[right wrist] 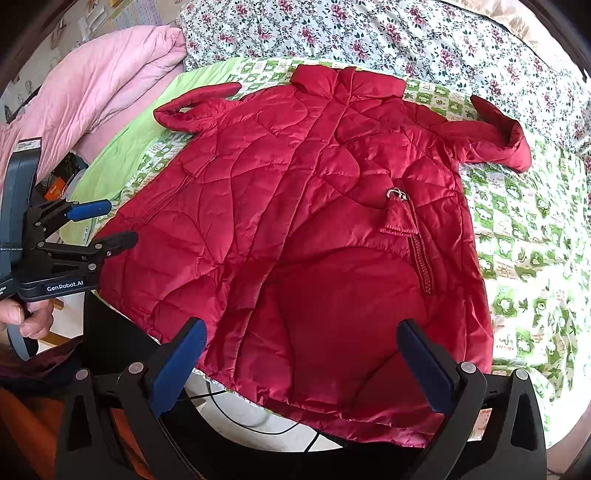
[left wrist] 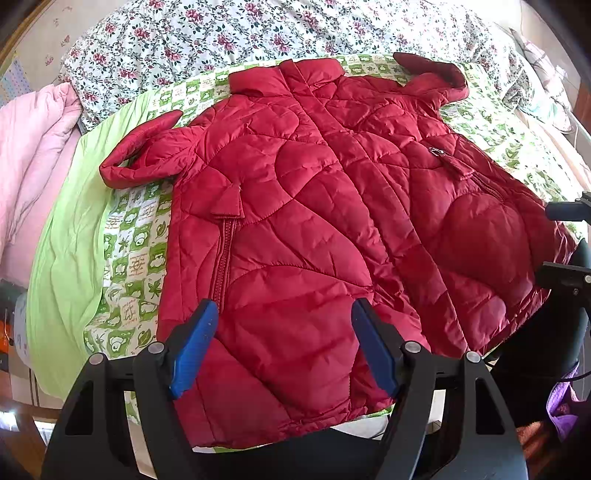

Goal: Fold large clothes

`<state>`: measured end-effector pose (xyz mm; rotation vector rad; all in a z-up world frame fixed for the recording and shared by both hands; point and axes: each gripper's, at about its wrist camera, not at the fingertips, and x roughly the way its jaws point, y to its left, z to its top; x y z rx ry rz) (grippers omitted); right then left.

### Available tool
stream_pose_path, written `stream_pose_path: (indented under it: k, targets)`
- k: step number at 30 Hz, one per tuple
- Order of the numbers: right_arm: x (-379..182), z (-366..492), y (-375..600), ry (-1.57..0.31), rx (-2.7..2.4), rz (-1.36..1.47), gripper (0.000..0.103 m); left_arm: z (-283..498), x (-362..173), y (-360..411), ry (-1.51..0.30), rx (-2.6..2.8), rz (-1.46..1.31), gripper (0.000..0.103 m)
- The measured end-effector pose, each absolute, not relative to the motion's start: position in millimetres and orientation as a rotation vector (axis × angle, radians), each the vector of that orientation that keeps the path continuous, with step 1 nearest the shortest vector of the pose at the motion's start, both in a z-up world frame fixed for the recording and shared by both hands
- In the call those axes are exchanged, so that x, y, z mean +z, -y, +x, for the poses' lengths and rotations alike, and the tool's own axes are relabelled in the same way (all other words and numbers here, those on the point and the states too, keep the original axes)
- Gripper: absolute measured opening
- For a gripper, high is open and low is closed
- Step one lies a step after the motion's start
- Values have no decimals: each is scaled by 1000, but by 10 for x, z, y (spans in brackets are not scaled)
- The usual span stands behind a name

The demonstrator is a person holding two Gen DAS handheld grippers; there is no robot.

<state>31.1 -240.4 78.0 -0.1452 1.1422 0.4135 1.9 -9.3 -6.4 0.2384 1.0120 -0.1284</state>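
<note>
One red jacket (left wrist: 314,229) flat on green-check bed sheet (left wrist: 133,236).

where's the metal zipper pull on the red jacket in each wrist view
Left wrist view: the metal zipper pull sits right of centre in the upper half, at the top of a pocket on the red jacket.
Right wrist view: the pull sits right of centre, above the pocket zipper.
Shared landmark: the jacket's collar at the far edge, against the floral quilt.
</note>
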Motion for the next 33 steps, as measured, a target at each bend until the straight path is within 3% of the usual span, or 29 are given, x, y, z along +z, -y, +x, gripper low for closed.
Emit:
stream_pose_path:
  k: [24,33]
  targets:
    - [807,600,2556,-1089,367,-95,103,349,-148,-34,-1055,-148,162,75]
    - [904,1111,2897,-1047,331,-8,103,644,-241,-100,-1109,-137,110,82]
